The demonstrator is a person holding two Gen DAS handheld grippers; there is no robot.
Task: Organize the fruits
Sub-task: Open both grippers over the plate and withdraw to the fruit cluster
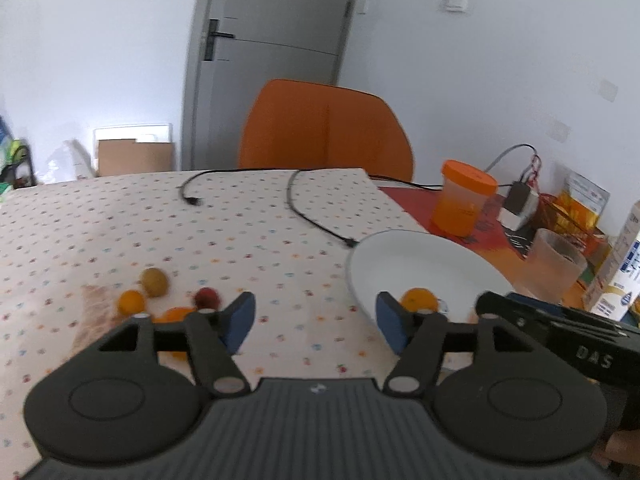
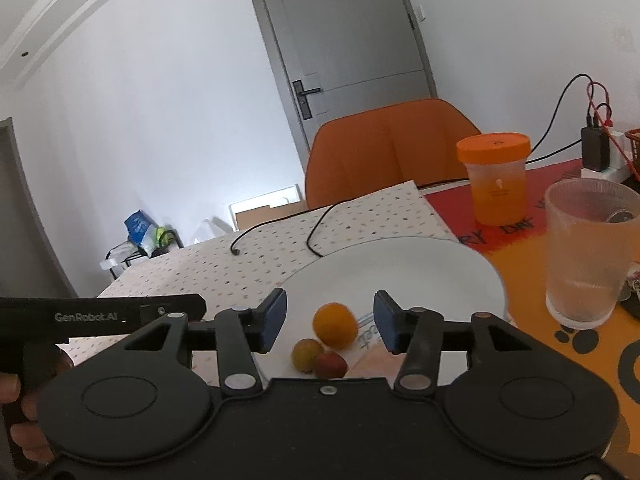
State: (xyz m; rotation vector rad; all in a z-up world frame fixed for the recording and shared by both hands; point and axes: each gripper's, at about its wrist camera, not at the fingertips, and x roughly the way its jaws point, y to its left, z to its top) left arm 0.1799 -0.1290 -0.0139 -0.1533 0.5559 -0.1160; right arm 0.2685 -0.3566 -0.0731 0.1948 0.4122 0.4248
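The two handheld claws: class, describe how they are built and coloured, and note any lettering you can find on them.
Both the left claw and the right claw have a black ribbed body with two round discs, black linkage arms on silver pivot pins, and blue pads on the fingers. The side of the right claw, seen from the left wrist camera, reads "DAS"; the left claw's side, seen from the right, reads "GenRobot.AI".

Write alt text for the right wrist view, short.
The open right gripper hovers over a white plate holding an orange, a yellow fruit and a red fruit; nothing is between its jaws. Behind stand a frosted cup, an orange-lidded jar and an orange chair; the left gripper's body shows at left.
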